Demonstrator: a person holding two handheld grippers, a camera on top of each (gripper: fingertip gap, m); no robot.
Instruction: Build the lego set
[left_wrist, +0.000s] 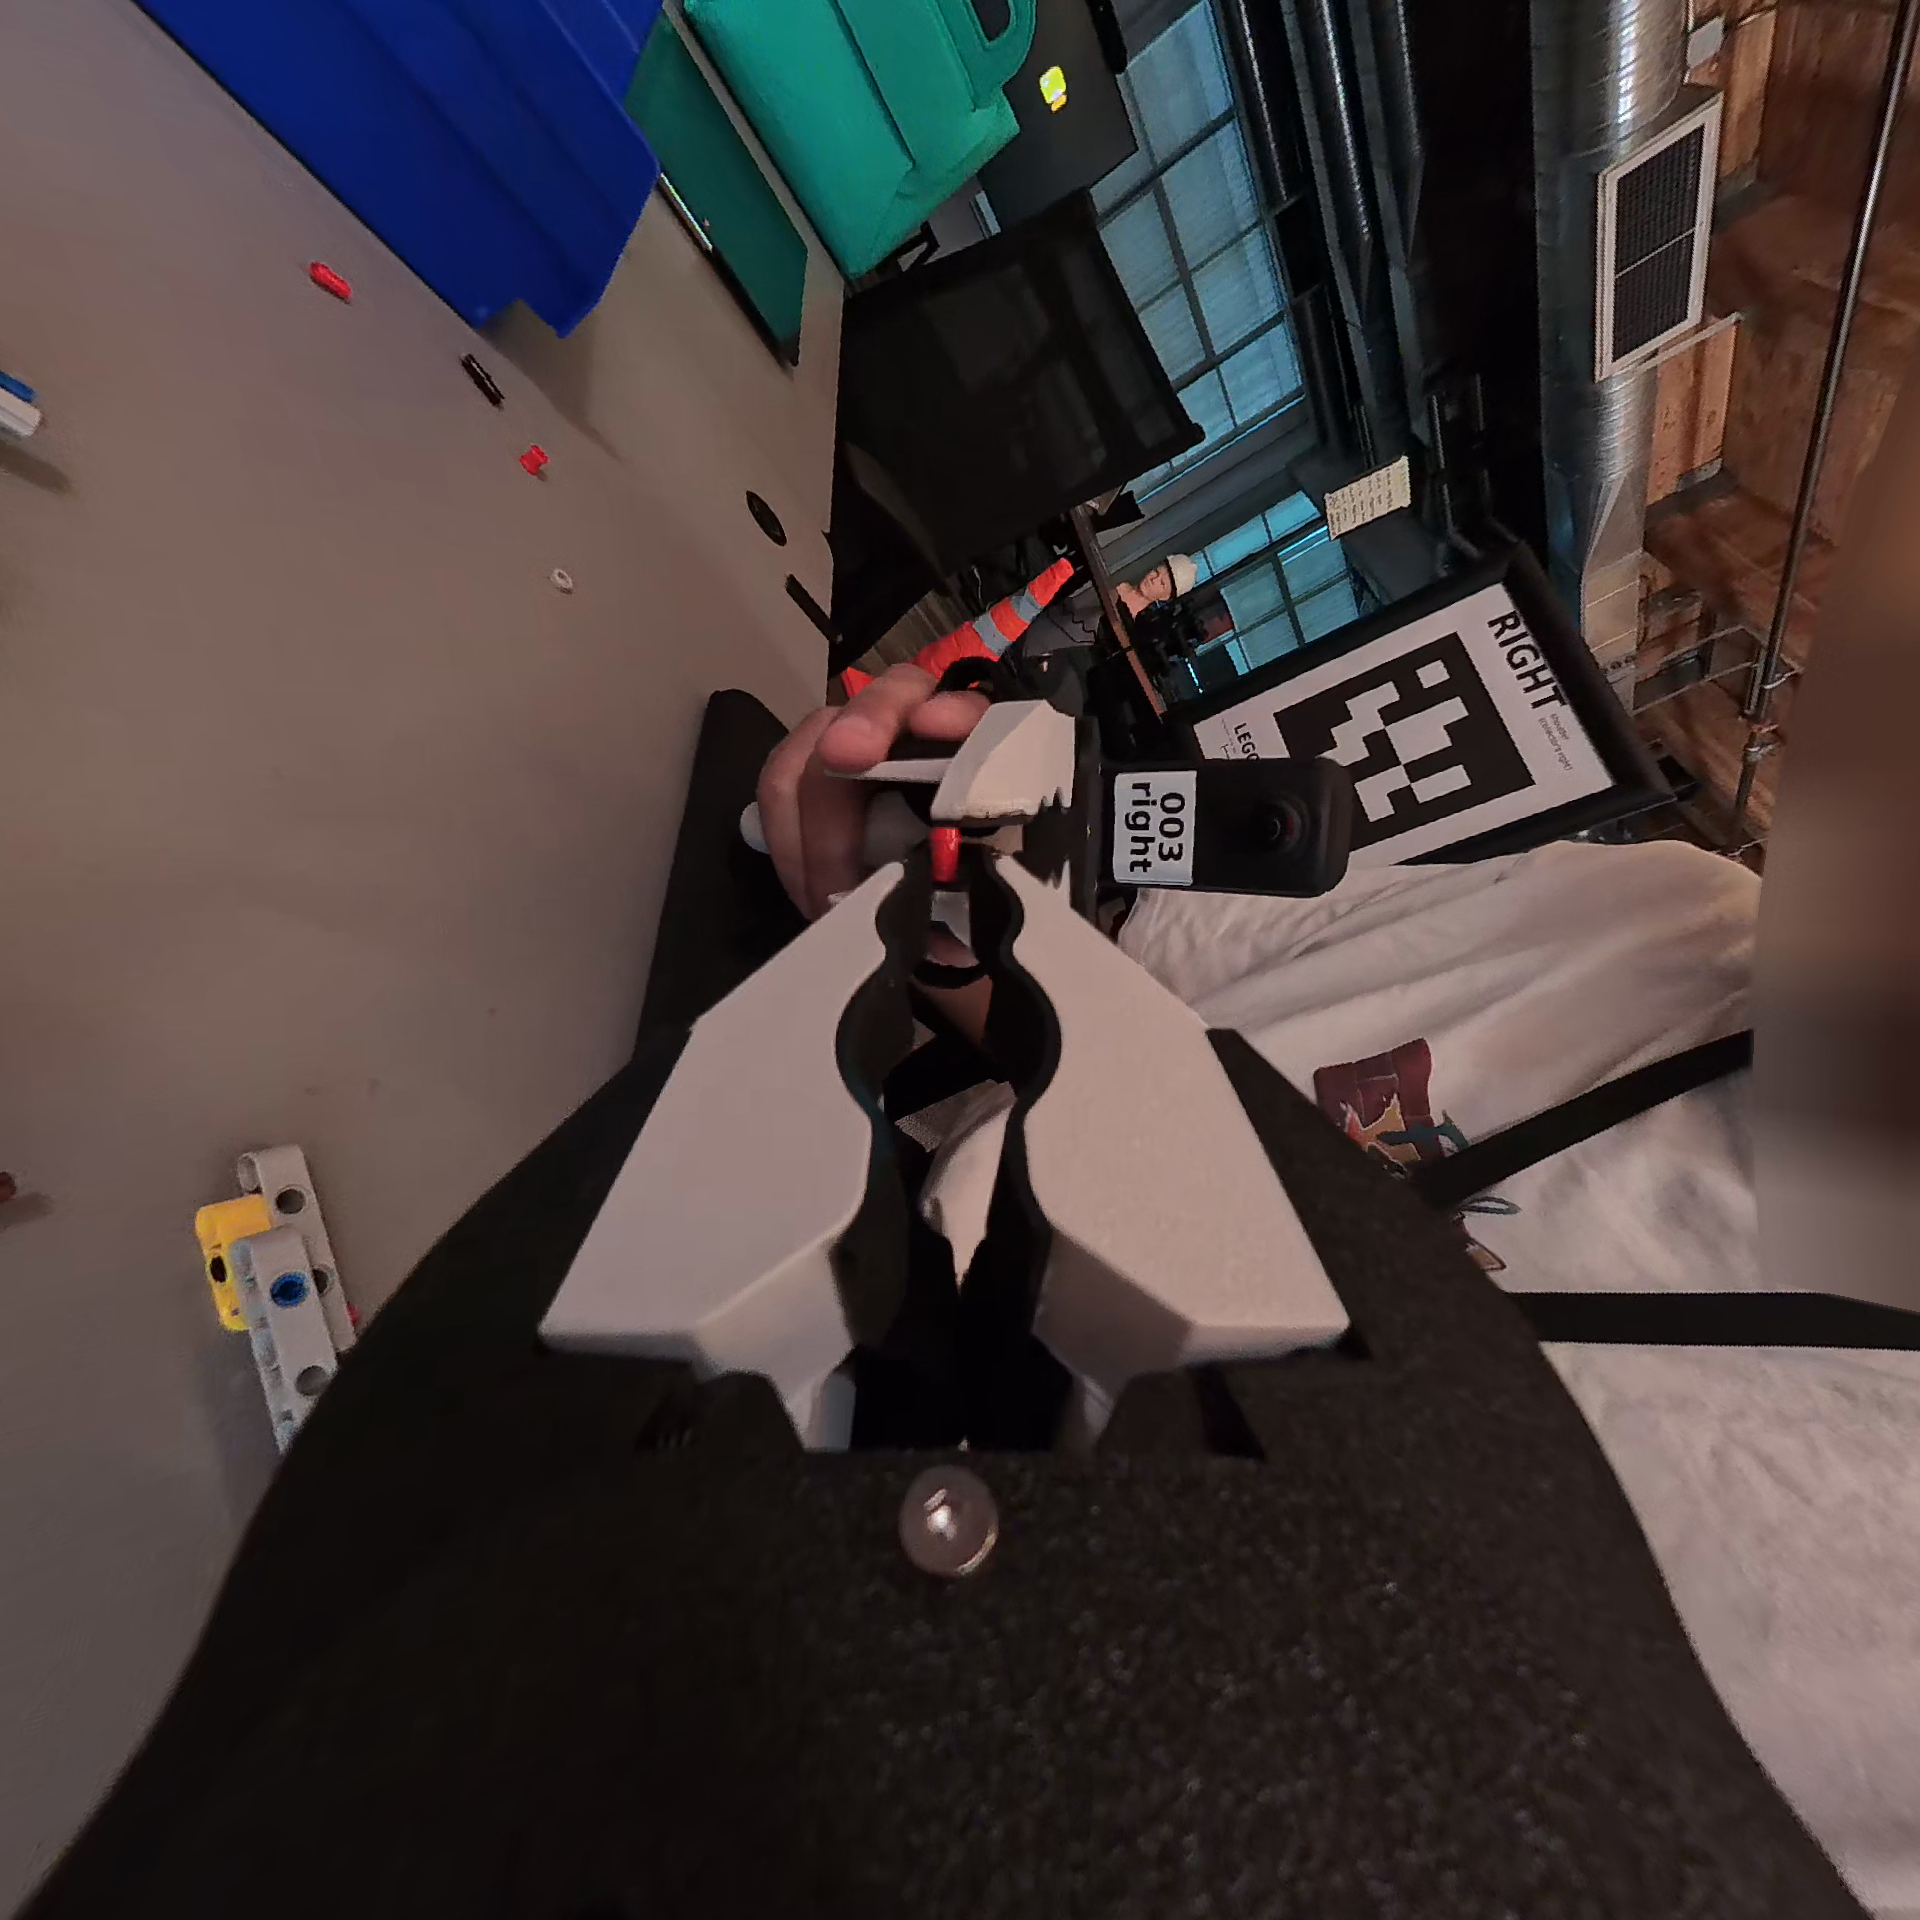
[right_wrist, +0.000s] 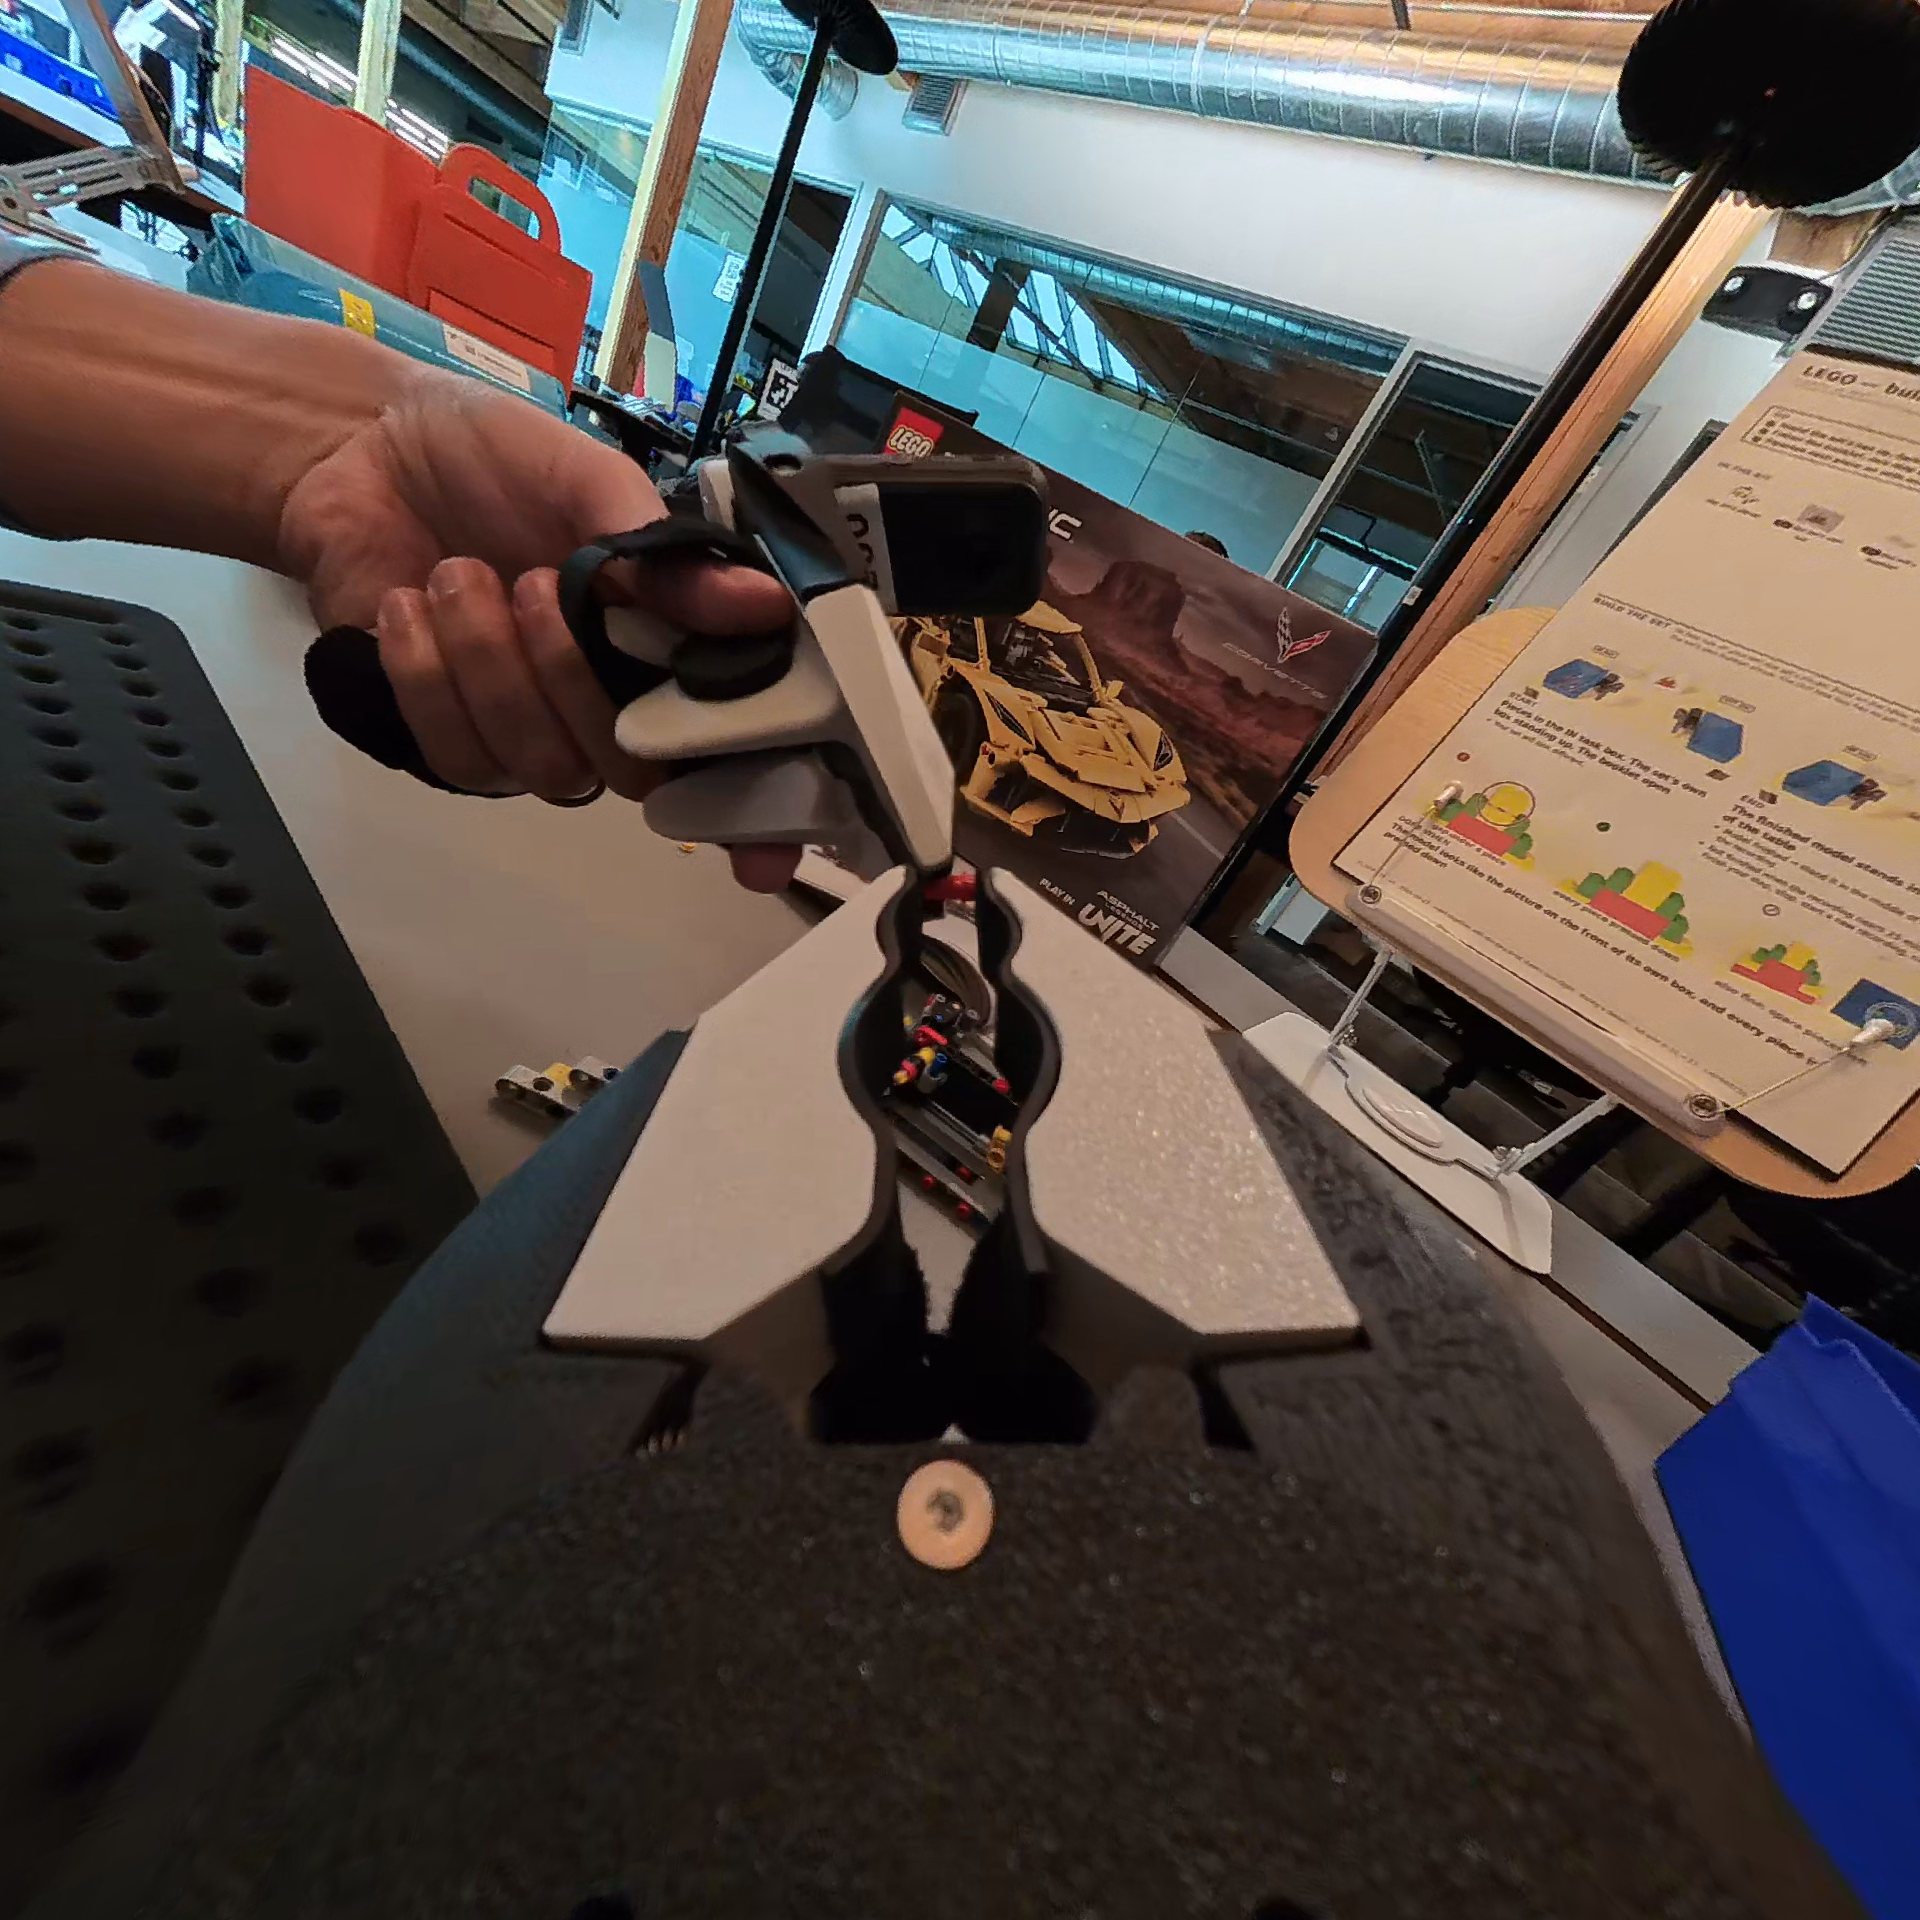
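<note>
A small red peg (left_wrist: 943, 854), short and cylindrical, sits at twelve o'clock where both tools meet; left gripper (left_wrist: 948, 878) and right gripper (right_wrist: 948, 885) jaws clenched on it.

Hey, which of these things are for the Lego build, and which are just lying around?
For the build: raised red piece, part-built model, grey-and-yellow beam assembly, set box, instruction sheet.
Lying about: green bins, red totes, traffic cone.
</note>
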